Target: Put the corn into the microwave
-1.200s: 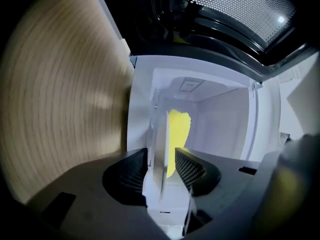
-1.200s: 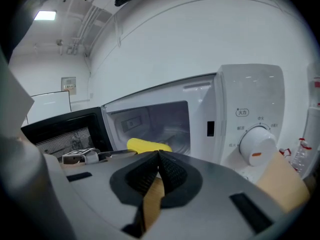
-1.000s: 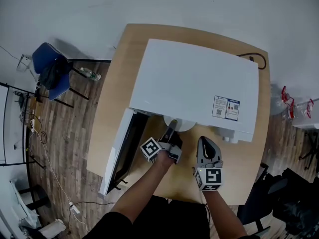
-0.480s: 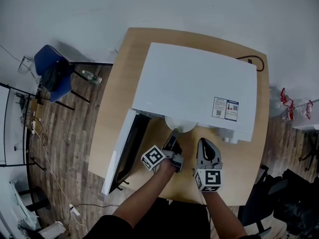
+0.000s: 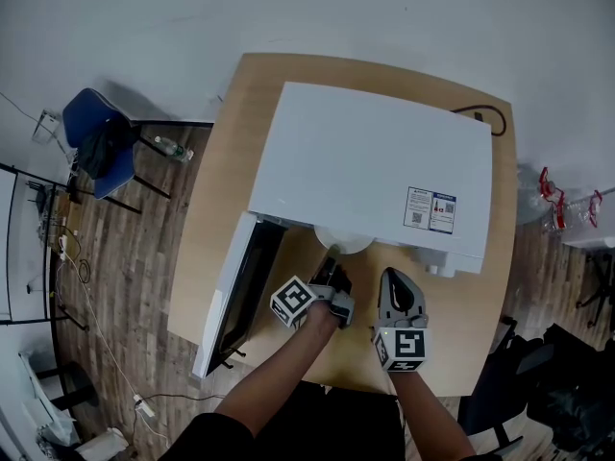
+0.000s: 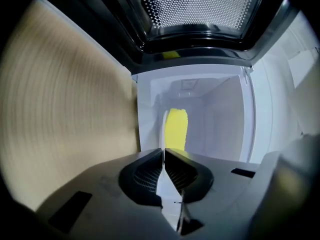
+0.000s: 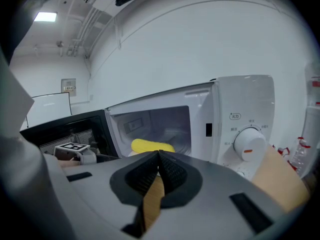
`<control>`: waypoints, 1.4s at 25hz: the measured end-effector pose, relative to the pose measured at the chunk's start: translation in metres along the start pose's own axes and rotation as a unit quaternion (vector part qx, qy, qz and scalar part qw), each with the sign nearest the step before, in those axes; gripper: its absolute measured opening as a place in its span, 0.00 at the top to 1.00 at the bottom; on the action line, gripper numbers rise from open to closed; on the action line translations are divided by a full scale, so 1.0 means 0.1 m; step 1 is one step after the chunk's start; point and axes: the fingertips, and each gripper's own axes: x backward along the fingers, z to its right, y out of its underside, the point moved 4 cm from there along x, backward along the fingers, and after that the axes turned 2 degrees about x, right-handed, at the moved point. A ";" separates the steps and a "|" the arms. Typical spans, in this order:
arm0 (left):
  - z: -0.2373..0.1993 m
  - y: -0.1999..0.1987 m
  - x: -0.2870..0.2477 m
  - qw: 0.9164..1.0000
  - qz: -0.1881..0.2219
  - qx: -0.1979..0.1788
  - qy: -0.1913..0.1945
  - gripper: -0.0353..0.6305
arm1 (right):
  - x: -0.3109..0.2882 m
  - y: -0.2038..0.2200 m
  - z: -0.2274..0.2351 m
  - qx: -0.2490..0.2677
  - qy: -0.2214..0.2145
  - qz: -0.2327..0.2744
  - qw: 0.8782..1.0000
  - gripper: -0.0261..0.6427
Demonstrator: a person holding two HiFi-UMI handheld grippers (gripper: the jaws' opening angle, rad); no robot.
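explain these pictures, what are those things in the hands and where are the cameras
A person holds a clamp tool in each hand: left gripper, right gripper. The head view looks down from a head camera at a white microwave on a wooden table, door open. The other two come from cameras riding on each gripper, looking along its jaws; both show yellow corn lying inside the microwave. The left jaws have just been closing with nothing between them; the right jaws are shut, also empty.

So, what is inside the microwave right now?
A yellow corn lies inside the microwave, whose door stands open. What the corn rests on cannot be seen: the right gripper covers the cavity floor in front.
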 end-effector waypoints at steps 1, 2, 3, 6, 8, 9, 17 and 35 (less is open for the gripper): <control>0.00 0.00 -0.02 1.000 0.000 -0.001 -0.001 0.91 | 0.00 0.00 0.01 -0.001 0.000 0.001 1.000 0.87; 0.00 0.00 -0.04 1.000 0.000 -0.001 -0.001 0.91 | 0.00 0.00 0.02 -0.002 0.000 0.001 1.000 0.87; 0.01 0.00 -0.07 1.000 0.000 -0.001 -0.001 0.91 | 0.00 0.00 0.04 -0.003 0.000 0.002 1.000 0.87; 0.02 0.00 -0.15 1.000 0.001 -0.001 -0.001 0.91 | -0.01 0.01 0.07 -0.005 -0.002 0.001 1.000 0.87; 0.02 -0.01 -0.20 1.000 0.004 0.000 -0.002 0.91 | -0.03 0.02 0.09 -0.005 -0.004 0.000 1.000 0.87; 0.03 -0.02 -0.22 1.000 0.005 0.001 -0.001 0.91 | -0.04 0.02 0.09 -0.005 -0.005 -0.001 1.000 0.87; 0.04 -0.07 -0.34 1.000 0.005 0.013 0.008 0.91 | -0.09 0.06 0.10 0.002 -0.010 -0.015 1.000 0.87; 0.14 0.10 -0.29 0.998 -0.044 -0.034 0.001 0.91 | 0.00 0.09 0.00 0.005 -0.011 -0.019 1.000 0.87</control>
